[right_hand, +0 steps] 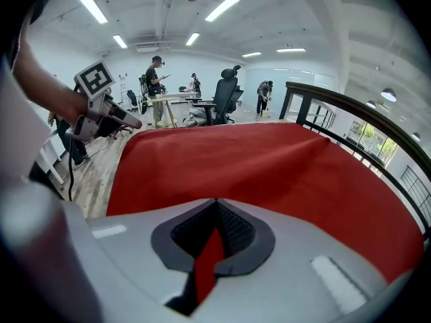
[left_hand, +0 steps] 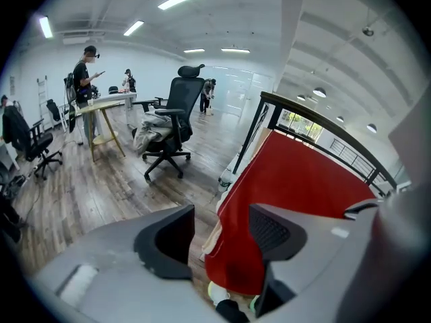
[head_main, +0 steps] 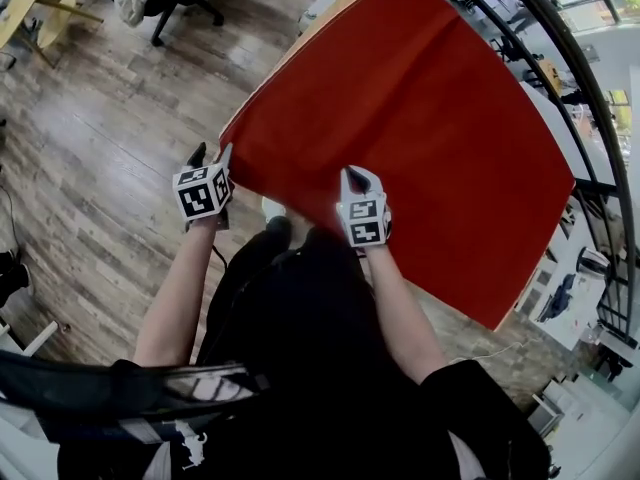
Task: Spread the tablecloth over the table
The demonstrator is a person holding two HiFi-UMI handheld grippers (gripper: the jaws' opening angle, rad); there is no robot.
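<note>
A red tablecloth (head_main: 420, 138) lies spread over the table, whose tan edge (head_main: 335, 10) shows at the cloth's far left side. My right gripper (head_main: 352, 178) is shut on the cloth's near edge; in the right gripper view a strip of red cloth (right_hand: 209, 261) is pinched between the pads of the gripper (right_hand: 215, 229). My left gripper (head_main: 210, 155) stands open just left of the cloth's near left corner. In the left gripper view nothing is between the jaws of that gripper (left_hand: 221, 231), and the cloth (left_hand: 289, 200) hangs to their right.
A black office chair (left_hand: 172, 133) with clothes on it stands on the wooden floor (head_main: 100, 168) to the left. A dark curved railing (head_main: 560, 58) runs along the table's far right side. Several people stand by a wooden table (left_hand: 101, 106) at the back.
</note>
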